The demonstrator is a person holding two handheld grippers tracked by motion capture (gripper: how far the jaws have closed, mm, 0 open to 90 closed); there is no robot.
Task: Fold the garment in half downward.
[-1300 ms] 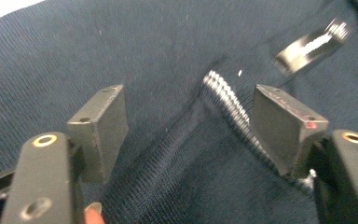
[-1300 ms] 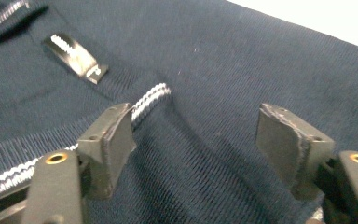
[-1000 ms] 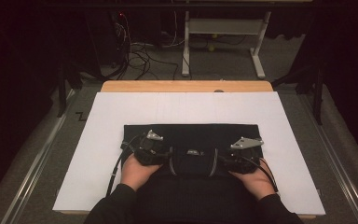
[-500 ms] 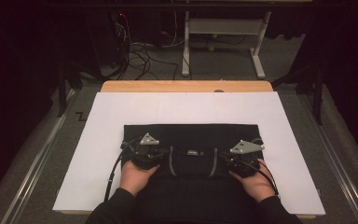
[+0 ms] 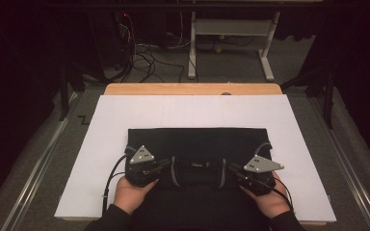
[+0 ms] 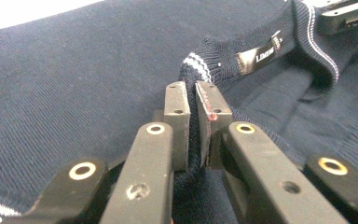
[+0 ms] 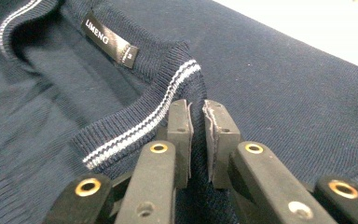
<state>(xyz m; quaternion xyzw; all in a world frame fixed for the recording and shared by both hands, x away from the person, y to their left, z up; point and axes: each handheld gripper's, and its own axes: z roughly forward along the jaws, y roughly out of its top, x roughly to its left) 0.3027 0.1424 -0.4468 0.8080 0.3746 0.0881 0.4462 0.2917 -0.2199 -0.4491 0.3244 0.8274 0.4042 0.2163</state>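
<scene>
A dark navy knit sweater (image 5: pixel 197 144) lies flat on the table's near half, toward six o'clock. Its ribbed collar (image 7: pixel 140 123), edged with two thin white stripes, faces the near edge, and a black LIMENG neck label (image 6: pixel 257 56) sits inside it.

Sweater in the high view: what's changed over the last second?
Both tongs, the left and the right, drew back toward the person, pulling the collar end of the sweater with them. Each pinches sweater knit beside the striped collar. The sweater's far edge and the white table cover stayed as they were.
</scene>
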